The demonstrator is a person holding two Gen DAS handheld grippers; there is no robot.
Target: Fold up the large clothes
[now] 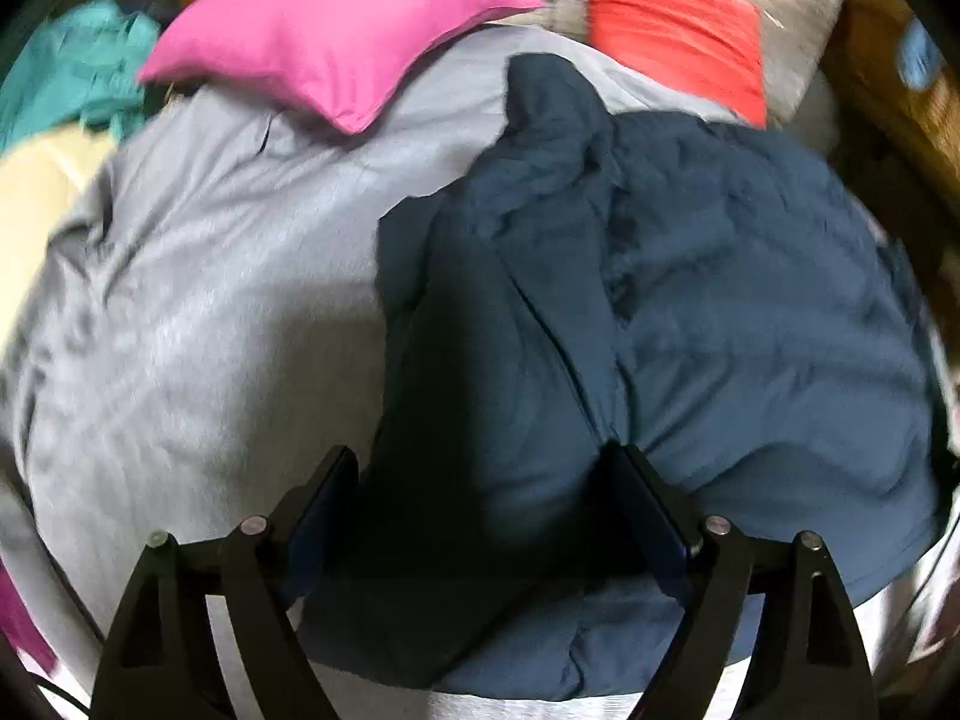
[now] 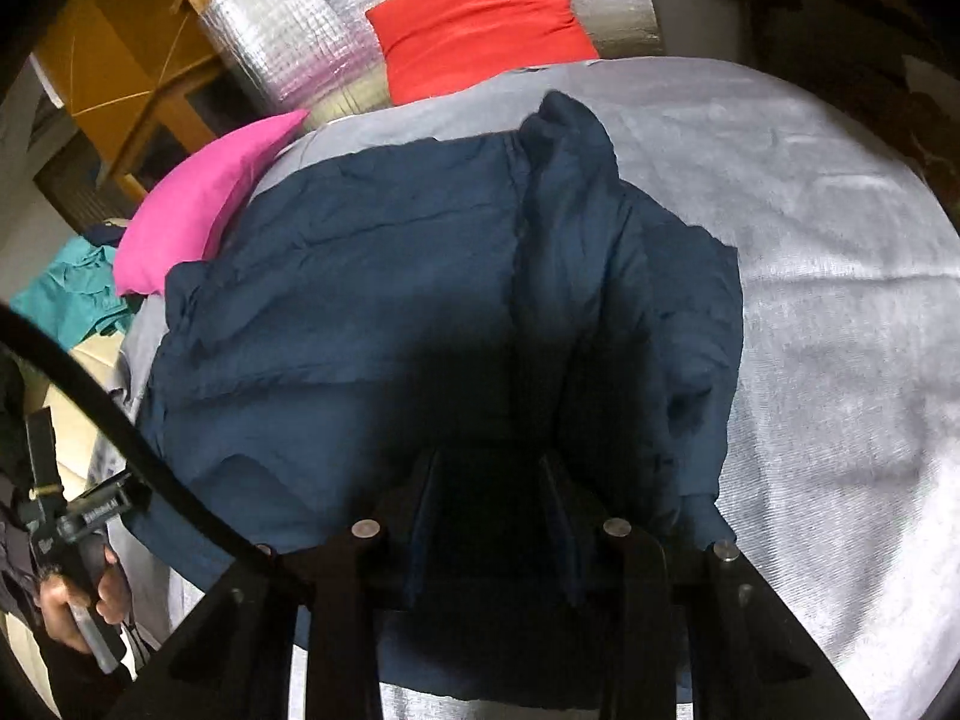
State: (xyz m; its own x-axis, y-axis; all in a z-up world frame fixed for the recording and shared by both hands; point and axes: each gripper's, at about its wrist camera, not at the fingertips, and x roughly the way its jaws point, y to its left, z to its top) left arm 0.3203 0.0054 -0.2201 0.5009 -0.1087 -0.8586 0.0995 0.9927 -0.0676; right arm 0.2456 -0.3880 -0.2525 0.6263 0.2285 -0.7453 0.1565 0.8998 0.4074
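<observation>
- Nearest in the left wrist view, the left gripper (image 1: 480, 474) has its two black fingers spread wide, released; dark blue cloth lies under the gap and the pads do not press it.
- Nearest in the right wrist view, the right gripper (image 2: 492, 480) hangs over a shadowed part of the same cloth with its black fingers partly apart; whether they pinch any fabric I cannot tell.
- At the lower left edge of that view, a person's hand (image 2: 78, 600) grips the handle of the other tool, with a black cable (image 2: 138, 450) curving past it.
- The large, puffy dark blue garment (image 2: 372, 300) lies crumpled on a pale grey bedsheet (image 2: 840, 300), a raised ridge of its fabric running away from the grippers.
- Beyond the garment, a bright pink pillow (image 1: 336, 36) rests on the sheet, touching the garment's far corner in the right wrist view.
- A teal cloth (image 1: 78, 72) is bunched off the sheet beside the pink pillow.
- Farthest away, a red cushion (image 2: 480, 24) leans on a silver foil-quilted panel (image 2: 288, 42), with wooden furniture (image 2: 150, 60) to its side.
</observation>
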